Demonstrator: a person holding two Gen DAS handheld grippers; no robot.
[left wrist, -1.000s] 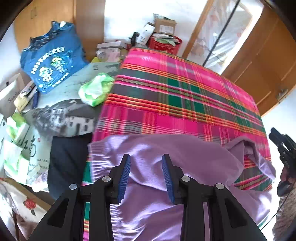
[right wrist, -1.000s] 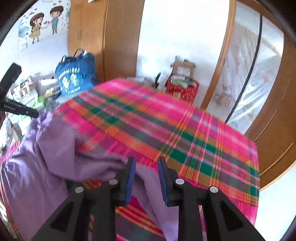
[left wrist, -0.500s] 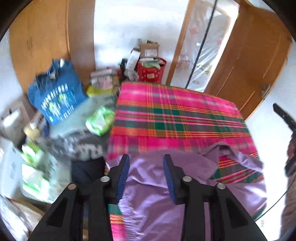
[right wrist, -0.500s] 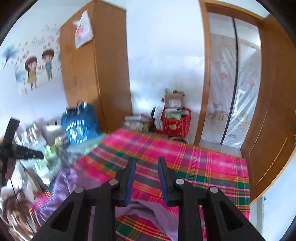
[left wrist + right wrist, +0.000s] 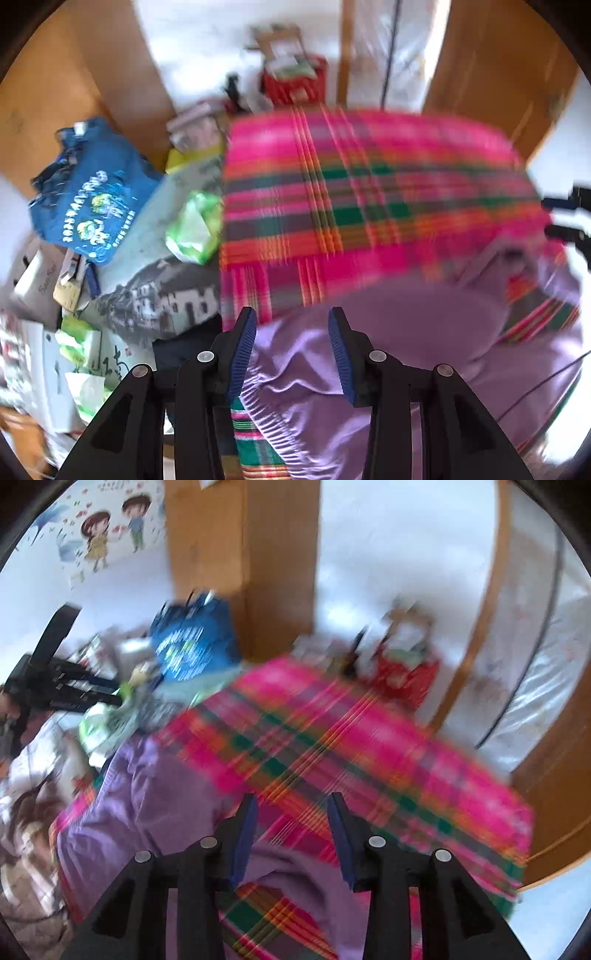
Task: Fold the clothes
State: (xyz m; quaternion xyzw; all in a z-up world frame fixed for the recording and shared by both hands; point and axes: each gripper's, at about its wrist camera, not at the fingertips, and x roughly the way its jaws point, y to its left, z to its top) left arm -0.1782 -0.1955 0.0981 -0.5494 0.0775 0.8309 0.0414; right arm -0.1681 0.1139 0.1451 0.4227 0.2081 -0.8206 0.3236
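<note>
A lilac garment (image 5: 391, 354) lies rumpled across the near end of a pink plaid cloth (image 5: 369, 206), partly doubled over so that a patch of plaid shows through on its right side. It looks thin and limp, light enough to lift by one edge, and likely to sag and slide rather than keep a crease. The ribbed, gathered band (image 5: 269, 402) at its near left edge looks like the firmest place to pinch; on the other side, the loose fold (image 5: 295, 867) just below the right gripper's tips seems the natural hold.

The left gripper (image 5: 291, 347) hangs over the band with jaws wide and nothing between them. The right gripper (image 5: 291, 834) is likewise spread and empty above the cloth.

Left of the cloth is a clutter of things: a blue bag (image 5: 92, 192), a green plastic bag (image 5: 195, 229) just beside the cloth's edge, printed bags and boxes (both views are smeared, so details are uncertain). A red basket (image 5: 295, 77) stands beyond the far end. None of it lies on the garment, though a wide sweep to the left could snag the pile.
</note>
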